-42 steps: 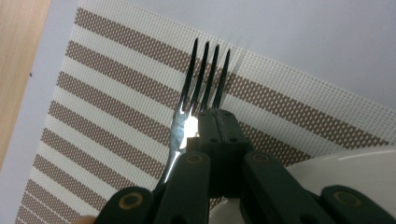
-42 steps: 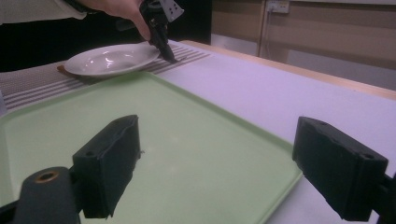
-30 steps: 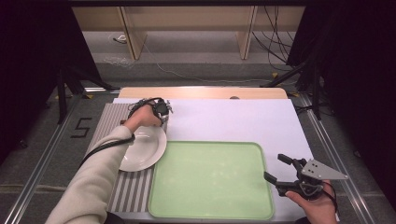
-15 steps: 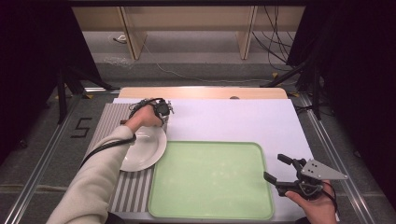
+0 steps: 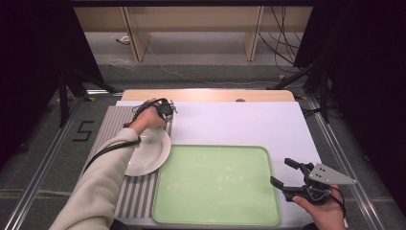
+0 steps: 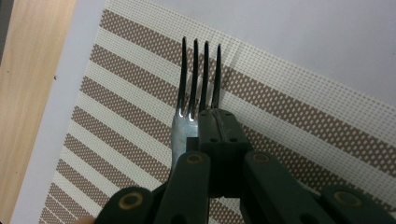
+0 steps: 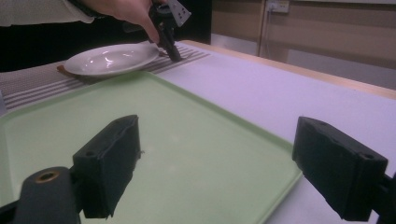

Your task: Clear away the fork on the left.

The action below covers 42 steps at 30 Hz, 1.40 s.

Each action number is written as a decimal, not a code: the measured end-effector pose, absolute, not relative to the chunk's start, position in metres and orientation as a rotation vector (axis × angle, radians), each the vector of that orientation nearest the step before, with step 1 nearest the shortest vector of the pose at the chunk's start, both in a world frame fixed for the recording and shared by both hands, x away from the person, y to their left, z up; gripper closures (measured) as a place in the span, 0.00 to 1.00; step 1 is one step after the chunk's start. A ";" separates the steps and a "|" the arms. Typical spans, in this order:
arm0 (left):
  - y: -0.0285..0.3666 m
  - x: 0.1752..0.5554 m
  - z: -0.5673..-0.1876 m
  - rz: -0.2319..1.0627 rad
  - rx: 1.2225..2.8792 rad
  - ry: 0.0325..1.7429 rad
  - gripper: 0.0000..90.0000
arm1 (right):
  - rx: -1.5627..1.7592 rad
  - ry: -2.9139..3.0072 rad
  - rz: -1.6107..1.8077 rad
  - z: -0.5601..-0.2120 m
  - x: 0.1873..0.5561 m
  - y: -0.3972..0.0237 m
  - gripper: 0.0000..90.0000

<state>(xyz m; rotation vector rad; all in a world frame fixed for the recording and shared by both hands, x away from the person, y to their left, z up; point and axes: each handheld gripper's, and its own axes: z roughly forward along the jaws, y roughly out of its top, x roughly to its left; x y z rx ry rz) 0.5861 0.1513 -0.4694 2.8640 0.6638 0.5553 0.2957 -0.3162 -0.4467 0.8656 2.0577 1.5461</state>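
My left gripper (image 5: 165,109) stands at the far end of the striped placemat (image 5: 107,132), just beyond a white plate (image 5: 149,151). In the left gripper view its jaws (image 6: 217,128) are shut on the neck of a metal fork (image 6: 198,79), whose tines point away over the mat (image 6: 116,102). I cannot tell whether the fork touches the mat. My right gripper (image 5: 280,171) hovers at the right edge of a green tray (image 5: 215,187), open, with nothing between its pads (image 7: 109,163). In the right gripper view the left gripper (image 7: 170,46) points down beside the plate (image 7: 109,58).
A white sheet (image 5: 239,124) covers the tabletop, with a wooden strip (image 5: 206,95) along its far edge. The bare tray (image 7: 187,121) fills the near middle. Cables and dark stands lie on the floor beyond the table.
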 end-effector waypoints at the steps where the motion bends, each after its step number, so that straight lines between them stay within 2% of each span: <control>1: 0.151 0.587 -0.469 0.562 2.864 0.663 1.00 | 0.866 2.059 1.545 -0.447 0.296 -0.316 0.18; 31: 0.154 0.600 -0.469 0.602 2.831 0.736 0.99 | 0.864 2.063 1.546 -0.446 0.295 -0.316 0.18; 42: 0.195 0.599 -0.447 0.607 2.821 0.826 0.72 | 0.864 2.064 1.539 -0.447 0.296 -0.316 0.18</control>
